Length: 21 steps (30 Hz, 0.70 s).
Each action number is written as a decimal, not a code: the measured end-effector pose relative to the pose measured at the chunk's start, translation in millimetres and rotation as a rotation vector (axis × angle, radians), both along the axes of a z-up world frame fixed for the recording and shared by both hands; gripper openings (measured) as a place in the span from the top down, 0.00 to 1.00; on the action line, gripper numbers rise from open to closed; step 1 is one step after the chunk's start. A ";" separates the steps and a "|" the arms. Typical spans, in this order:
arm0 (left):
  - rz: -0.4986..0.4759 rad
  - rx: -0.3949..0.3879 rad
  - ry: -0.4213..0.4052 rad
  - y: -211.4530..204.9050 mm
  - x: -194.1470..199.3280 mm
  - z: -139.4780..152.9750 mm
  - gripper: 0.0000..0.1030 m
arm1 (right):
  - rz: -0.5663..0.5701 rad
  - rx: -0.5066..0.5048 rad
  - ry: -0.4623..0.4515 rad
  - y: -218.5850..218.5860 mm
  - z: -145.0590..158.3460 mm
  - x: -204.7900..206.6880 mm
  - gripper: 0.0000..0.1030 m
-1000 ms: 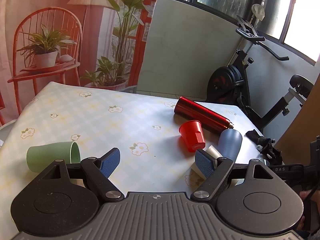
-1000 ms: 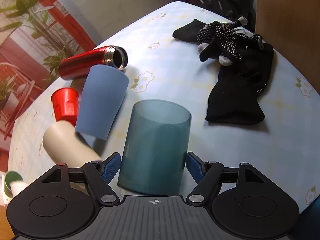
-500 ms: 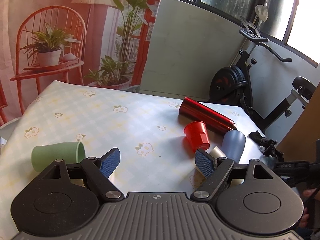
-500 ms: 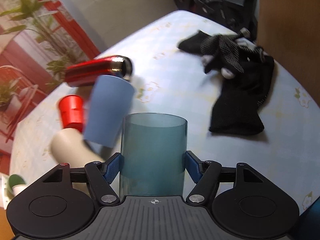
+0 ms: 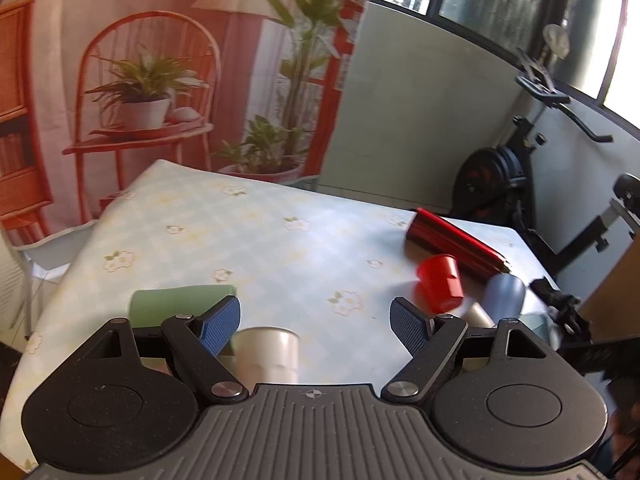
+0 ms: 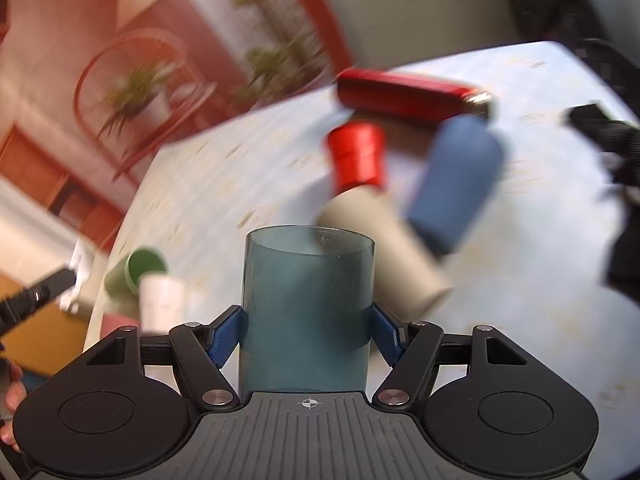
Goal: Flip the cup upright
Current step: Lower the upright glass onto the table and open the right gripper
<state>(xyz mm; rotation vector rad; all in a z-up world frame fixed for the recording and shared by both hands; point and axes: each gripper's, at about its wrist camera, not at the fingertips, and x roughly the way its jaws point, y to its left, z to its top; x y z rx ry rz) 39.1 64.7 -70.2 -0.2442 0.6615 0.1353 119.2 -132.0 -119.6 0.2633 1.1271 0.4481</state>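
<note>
Right gripper (image 6: 308,334) jaws now clamped on the teal cup (image 6: 307,308), lifted and swinging toward 11 o'clock; we're mid-flip. Left gripper (image 5: 316,324) jaws open, empty.

A printed backdrop (image 5: 168,80) of a red chair, potted plants and a lamp hangs behind the table (image 5: 248,240) with its pale checked floral cloth. Beside it stands a plain grey wall panel (image 5: 420,120), dark-framed windows (image 5: 500,4) admitting daylight, and what appears to be an exercise bike (image 5: 516,168).
</note>
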 end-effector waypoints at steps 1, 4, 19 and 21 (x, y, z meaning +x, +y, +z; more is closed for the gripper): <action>0.011 -0.003 0.002 2.6 0.2 0.2 0.19 | 0.015 -0.007 0.008 11.9 -4.0 3.8 0.37; 0.041 -0.006 0.001 9.4 -2.0 1.2 0.19 | 0.043 -0.004 0.068 40.4 -22.8 16.1 0.37; 0.127 -0.001 0.035 31.5 -0.3 -3.3 0.19 | 0.060 -0.046 0.074 101.9 -55.2 62.0 0.37; 0.126 0.001 0.039 31.0 1.2 -4.3 0.19 | 0.057 -0.041 0.077 100.9 -57.0 63.0 0.37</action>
